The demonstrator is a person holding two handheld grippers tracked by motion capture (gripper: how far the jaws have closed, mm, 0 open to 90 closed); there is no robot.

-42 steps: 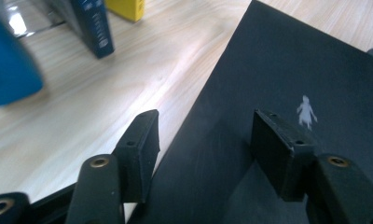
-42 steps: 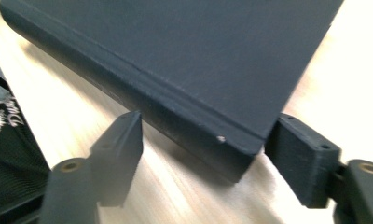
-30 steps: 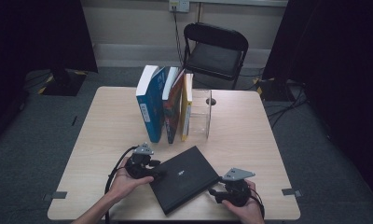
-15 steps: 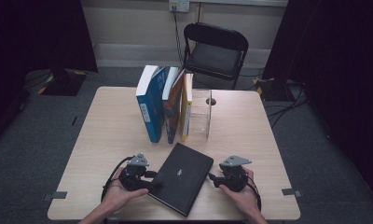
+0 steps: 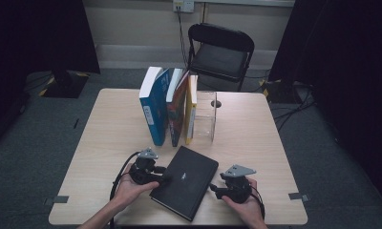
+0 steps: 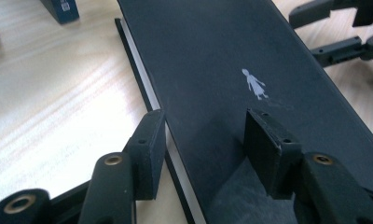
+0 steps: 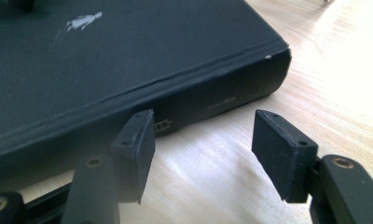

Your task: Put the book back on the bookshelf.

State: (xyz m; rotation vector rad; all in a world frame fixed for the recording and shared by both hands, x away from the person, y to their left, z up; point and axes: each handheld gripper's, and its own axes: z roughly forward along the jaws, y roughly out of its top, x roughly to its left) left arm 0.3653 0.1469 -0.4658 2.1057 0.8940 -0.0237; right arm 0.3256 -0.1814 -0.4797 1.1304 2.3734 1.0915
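Note:
A black hardback book [image 5: 186, 179] lies flat and askew near the table's front edge. My left gripper [image 5: 164, 180] is at its left long side. In the left gripper view its jaws [image 6: 203, 126] straddle the book's [image 6: 222, 56] page edge, one pad beside the edge, the other over the cover, and I see no clear squeeze. My right gripper [image 5: 213, 190] sits at the book's right side. Its jaws [image 7: 205, 121] have just been closing, with bare table between them and the spine [image 7: 212, 100] just beyond.
Several upright books [image 5: 172, 107] lean in a row at mid-table against a clear plastic bookend [image 5: 206, 117]. A black folding chair [image 5: 220, 55] stands behind the wooden table [image 5: 256, 138]. The right gripper [image 6: 334, 28] shows far off in the left gripper view.
The black book has turned a little counter-clockwise on the table. The right hand first moved up along the book's side, then eased back slightly; the left hand stayed by the book's left edge.

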